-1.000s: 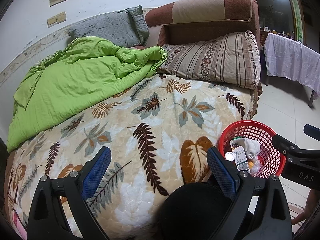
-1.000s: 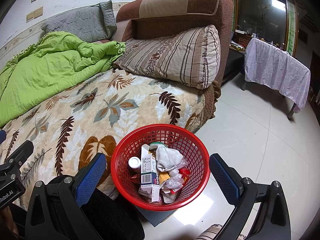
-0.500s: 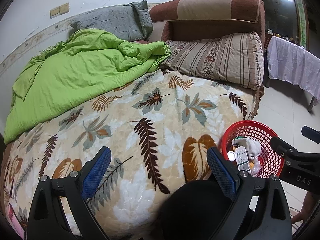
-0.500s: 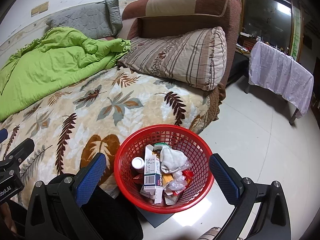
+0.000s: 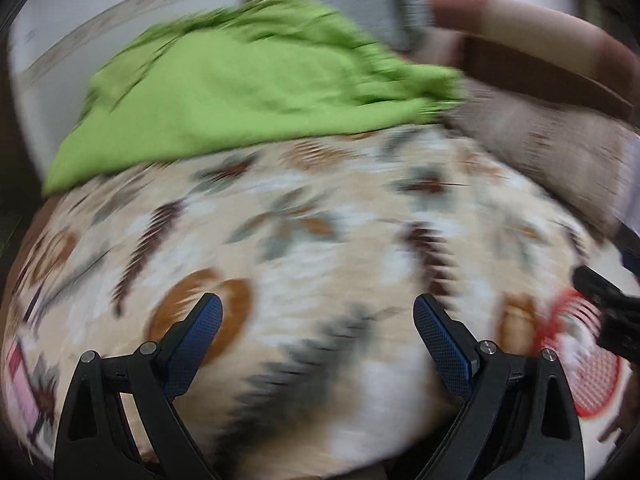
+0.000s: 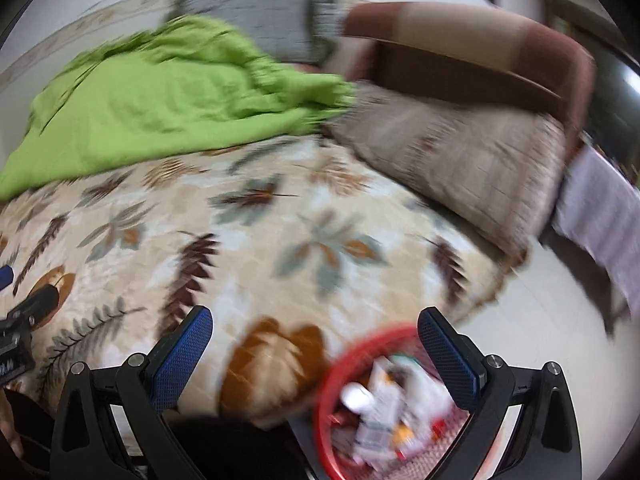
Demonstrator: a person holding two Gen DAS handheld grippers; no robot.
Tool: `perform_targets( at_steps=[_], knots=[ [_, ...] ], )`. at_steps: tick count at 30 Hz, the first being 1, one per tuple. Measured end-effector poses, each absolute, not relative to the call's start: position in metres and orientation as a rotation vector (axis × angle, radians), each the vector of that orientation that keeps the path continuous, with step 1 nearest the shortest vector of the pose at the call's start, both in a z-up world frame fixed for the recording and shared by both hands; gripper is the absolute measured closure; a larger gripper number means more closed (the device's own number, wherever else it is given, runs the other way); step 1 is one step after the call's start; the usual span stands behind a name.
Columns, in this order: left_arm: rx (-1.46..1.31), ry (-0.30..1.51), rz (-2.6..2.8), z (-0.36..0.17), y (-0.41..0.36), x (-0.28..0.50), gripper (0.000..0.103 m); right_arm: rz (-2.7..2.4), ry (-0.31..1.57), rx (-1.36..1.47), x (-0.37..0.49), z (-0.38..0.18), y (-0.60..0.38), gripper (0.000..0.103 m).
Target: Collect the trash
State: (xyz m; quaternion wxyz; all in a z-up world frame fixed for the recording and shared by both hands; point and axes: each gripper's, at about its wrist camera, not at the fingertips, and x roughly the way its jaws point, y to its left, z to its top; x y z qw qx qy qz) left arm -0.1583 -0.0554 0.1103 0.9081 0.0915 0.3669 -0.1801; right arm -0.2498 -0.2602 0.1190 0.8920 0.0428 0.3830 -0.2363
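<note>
Both views are motion-blurred. A red mesh basket (image 6: 384,412) holding cartons, a white bottle and crumpled paper sits on the floor by the bed, low in the right wrist view; it also shows at the right edge of the left wrist view (image 5: 580,360). My right gripper (image 6: 316,336) is open and empty, above the basket's near rim. My left gripper (image 5: 318,324) is open and empty over the leaf-patterned blanket (image 5: 320,240). No loose trash shows on the bed.
A green quilt (image 5: 248,84) lies at the bed's far left, a grey pillow (image 6: 264,12) and a striped pillow (image 6: 460,160) against the brown headboard (image 6: 480,48). A cloth-covered table (image 6: 608,208) stands at right beyond pale floor.
Both cameras have swung left and forward over the bed. The basket has slid toward the lower right of each view, and the image has blurred.
</note>
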Motion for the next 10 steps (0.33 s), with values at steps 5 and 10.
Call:
perform_targets(
  at_steps=[5, 10],
  knots=[
    [0.102, 0.881, -0.187, 0.079, -0.015, -0.095, 0.007, -0.335, 0.883, 0.050, -0.153, 0.093, -0.243, 0.000],
    [0.105, 0.968, -0.161, 0.048, -0.006, -0.047, 0.007, -0.298, 0.987, 0.073, -0.067, 0.051, -0.232, 0.000]
  ],
)
